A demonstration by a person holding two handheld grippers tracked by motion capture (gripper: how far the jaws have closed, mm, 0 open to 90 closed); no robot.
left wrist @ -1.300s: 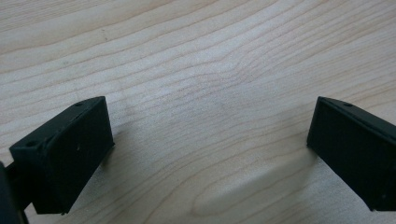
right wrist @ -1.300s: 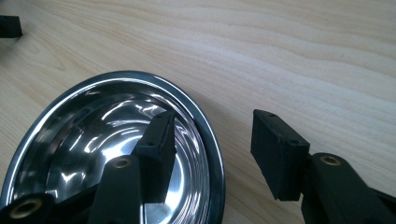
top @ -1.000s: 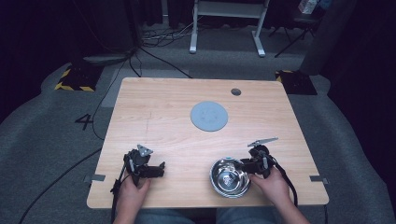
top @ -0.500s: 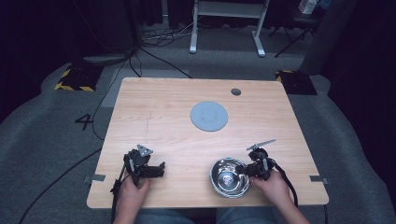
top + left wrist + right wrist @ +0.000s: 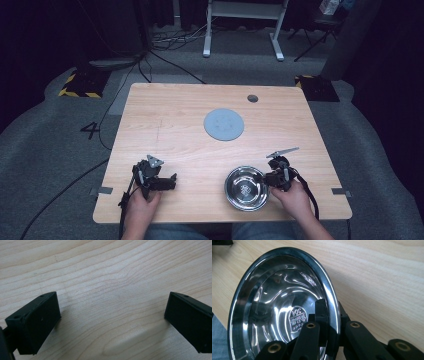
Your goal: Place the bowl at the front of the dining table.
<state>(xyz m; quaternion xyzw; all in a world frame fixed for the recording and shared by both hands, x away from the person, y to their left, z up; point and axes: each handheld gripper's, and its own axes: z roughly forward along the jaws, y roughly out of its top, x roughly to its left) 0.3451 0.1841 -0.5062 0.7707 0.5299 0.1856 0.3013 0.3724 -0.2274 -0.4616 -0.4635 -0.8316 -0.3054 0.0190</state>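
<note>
Right gripper view: steel bowl (image 5: 279,302) rim between closed right gripper (image 5: 331,315) fingers (image 5: 321,312).

Both black grippers, left gripper (image 5: 172,178) and right gripper (image 5: 265,178), have boxy jaws, brass-coloured screws, trailing cables.

Left hand (image 5: 140,202) holds the left gripper (image 5: 167,181) low at the near left, jaws spread wide and empty. Right hand (image 5: 295,197) holds the right gripper (image 5: 331,315), jaws pinched together, seemingly either side of a thin rim.
</note>
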